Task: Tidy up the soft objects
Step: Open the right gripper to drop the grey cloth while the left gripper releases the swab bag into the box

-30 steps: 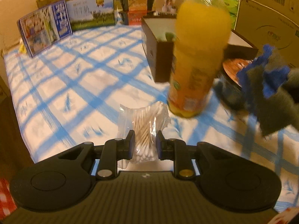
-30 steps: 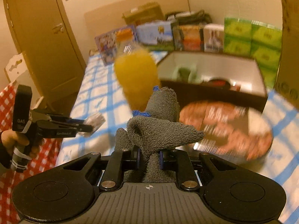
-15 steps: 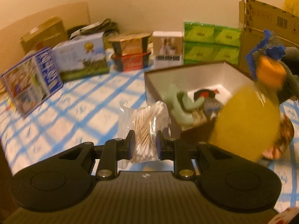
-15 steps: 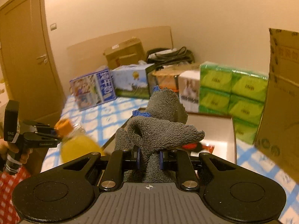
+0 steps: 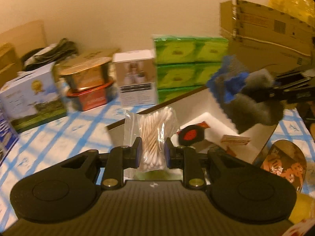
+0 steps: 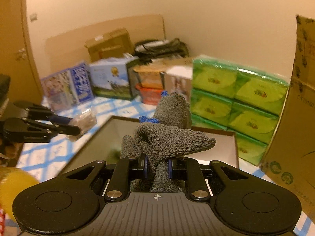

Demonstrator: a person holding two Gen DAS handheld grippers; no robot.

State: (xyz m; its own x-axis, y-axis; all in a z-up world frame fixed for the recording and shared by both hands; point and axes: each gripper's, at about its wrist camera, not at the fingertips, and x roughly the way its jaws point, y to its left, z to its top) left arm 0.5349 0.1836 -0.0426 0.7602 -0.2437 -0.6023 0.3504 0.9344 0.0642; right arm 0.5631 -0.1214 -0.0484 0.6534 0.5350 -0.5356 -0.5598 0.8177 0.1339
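Cotton swabs in a clear plastic bag (image 5: 152, 137) sit pinched between the two pads of the left claw (image 5: 152, 153), which is narrowed onto the pack and holds it upright in the air over the near-left corner of an open dark-sided box with a white inside (image 5: 204, 106). From the right wrist view the same claw (image 6: 78, 130) comes in from the left with the bag at its tip, above the blue-and-white checked cloth covering the surface (image 6: 45, 157).

Inside the box lie a round black-and-red item (image 5: 192, 135) and a small tan packet (image 5: 235, 140); both are blurred.

Further right, the right claw (image 6: 157, 166) is closed on a grey fluffy towel with a blue trim (image 6: 167, 135), gripping a bunched fold so the rest stands up above the pads. The left wrist view shows this towel (image 5: 254, 106) hanging in the air over the right part of the box, not touching it.

Along the wall behind stand a pale blue carton (image 5: 33, 98), stacked gold and red tins (image 5: 88, 84), a white box (image 5: 135, 80), a stack of green tissue packs (image 6: 236, 94) and a tall brown cardboard carton (image 6: 301, 108). An orange bottle (image 6: 11, 184) shows at the lower left edge of the right wrist view.
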